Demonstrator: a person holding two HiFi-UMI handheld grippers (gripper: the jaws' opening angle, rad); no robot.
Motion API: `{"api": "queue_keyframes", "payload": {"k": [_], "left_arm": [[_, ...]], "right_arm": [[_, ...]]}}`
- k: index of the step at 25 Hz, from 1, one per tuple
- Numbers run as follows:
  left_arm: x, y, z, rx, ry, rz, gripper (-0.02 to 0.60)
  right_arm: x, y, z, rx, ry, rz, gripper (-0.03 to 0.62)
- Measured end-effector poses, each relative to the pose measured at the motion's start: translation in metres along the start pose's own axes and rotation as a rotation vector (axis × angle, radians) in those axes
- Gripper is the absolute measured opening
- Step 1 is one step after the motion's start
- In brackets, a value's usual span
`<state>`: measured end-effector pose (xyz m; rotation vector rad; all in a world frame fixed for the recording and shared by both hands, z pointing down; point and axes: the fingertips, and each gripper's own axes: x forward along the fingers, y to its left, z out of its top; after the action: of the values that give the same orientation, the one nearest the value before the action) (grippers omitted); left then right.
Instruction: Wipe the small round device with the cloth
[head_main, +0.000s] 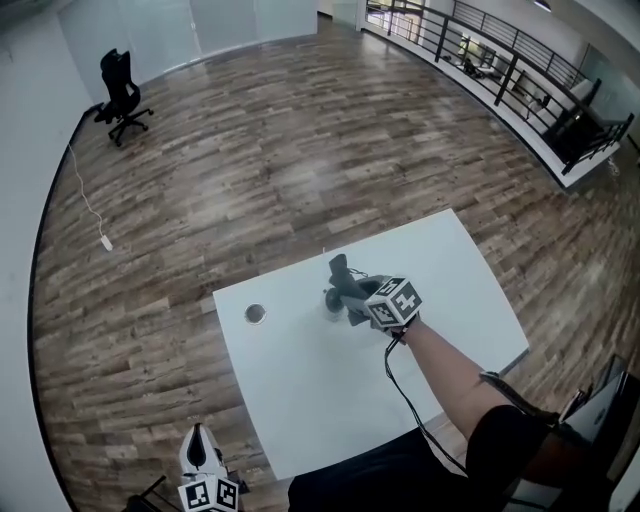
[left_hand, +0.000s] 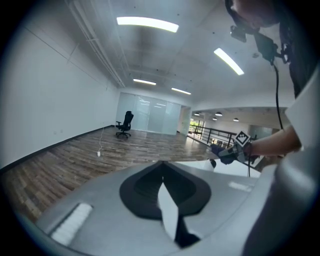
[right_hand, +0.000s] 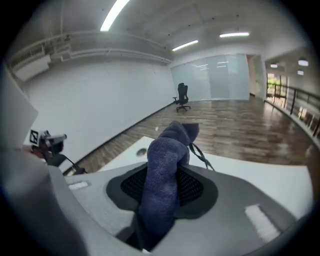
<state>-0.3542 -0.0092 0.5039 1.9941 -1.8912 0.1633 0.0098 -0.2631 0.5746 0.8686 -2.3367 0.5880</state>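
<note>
Wood-plank floor (head_main: 300, 150) runs across a wide, bare room, with a black office chair (head_main: 122, 95) far off at the left wall. Nearest on the left, the left gripper (head_main: 198, 440) sits off the table's near left corner, pointing towards the white table (head_main: 300, 390); its own view shows the jaws meeting at the tips with nothing grasped. Further right, the small round device (head_main: 255, 313) lies alone on the tabletop near its left edge, touched by neither gripper. Right of it and clearly apart, the right gripper (head_main: 347, 283) is clamped on a dark blue cloth (head_main: 340, 268), which bulges up out of the jaws, with a loose thread (right_hand: 202, 152) trailing off it. A dark railing (head_main: 500, 60) curves along the far right.
</note>
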Motion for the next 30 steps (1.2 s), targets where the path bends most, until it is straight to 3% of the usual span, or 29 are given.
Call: {"api": "queue_keyframes", "payload": {"k": [2,6,22,30], "left_arm": [[-0.005,0.004,-0.003,-0.001,0.009,0.011,0.006],[-0.007,0.008,-0.002,0.027,0.023,0.015,0.006],[-0.027,-0.017,-0.004,0.054,0.025,0.039,0.006],[-0.040,-0.016,0.006,0.087,0.018,0.078,0.006]], "right_arm": [[0.008,-0.010,-0.009,-0.100,0.095,-0.076,0.133],[0.016,-0.005,-0.036,-0.220,0.237,-0.096,0.133],[0.040,0.033,-0.076,-0.214,0.342,0.064,0.133],[0.069,0.038,-0.125,-0.094,0.402,0.090,0.133]]}}
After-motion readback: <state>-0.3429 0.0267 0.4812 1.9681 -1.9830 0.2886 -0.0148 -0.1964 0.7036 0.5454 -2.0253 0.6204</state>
